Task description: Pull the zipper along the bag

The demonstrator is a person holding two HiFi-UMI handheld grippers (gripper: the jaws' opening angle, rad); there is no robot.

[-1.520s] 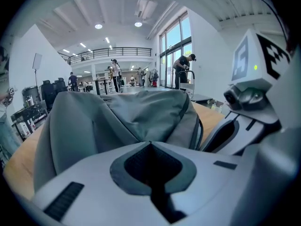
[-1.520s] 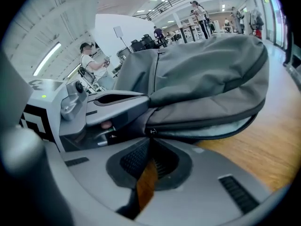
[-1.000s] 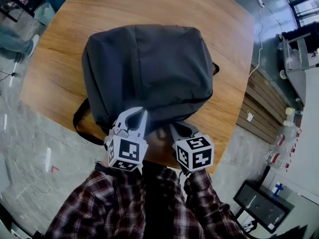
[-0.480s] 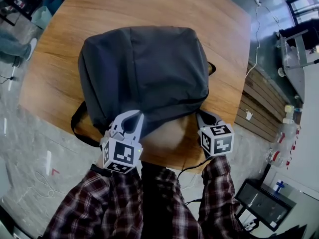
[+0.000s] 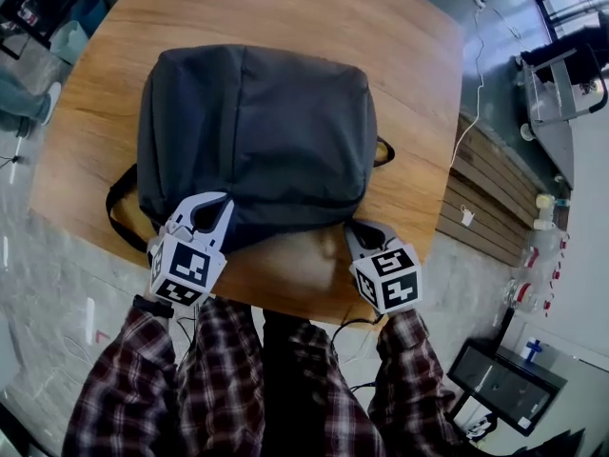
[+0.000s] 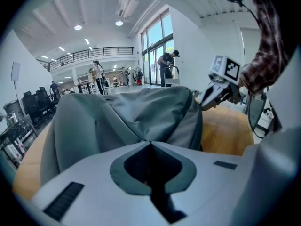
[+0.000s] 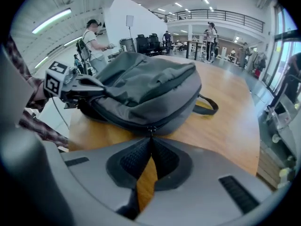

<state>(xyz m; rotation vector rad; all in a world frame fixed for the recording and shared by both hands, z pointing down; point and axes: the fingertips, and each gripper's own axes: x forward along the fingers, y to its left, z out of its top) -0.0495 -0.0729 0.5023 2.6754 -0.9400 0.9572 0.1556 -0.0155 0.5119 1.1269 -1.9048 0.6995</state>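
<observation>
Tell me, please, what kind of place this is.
Probably a large open workshop or lab hall. It has a railed upper gallery, tall windows and a group of office chairs on the floor.

Bright overhead lighting; sharp centres, strong fisheye warping with dark corners.

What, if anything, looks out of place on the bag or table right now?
Nothing stands out. The bag lies flat on the table, no damage visible. The left gripper pinches its fabric; the right gripper is shut on the zipper pull. One strap loops out near the table's edge, harmless.
</observation>
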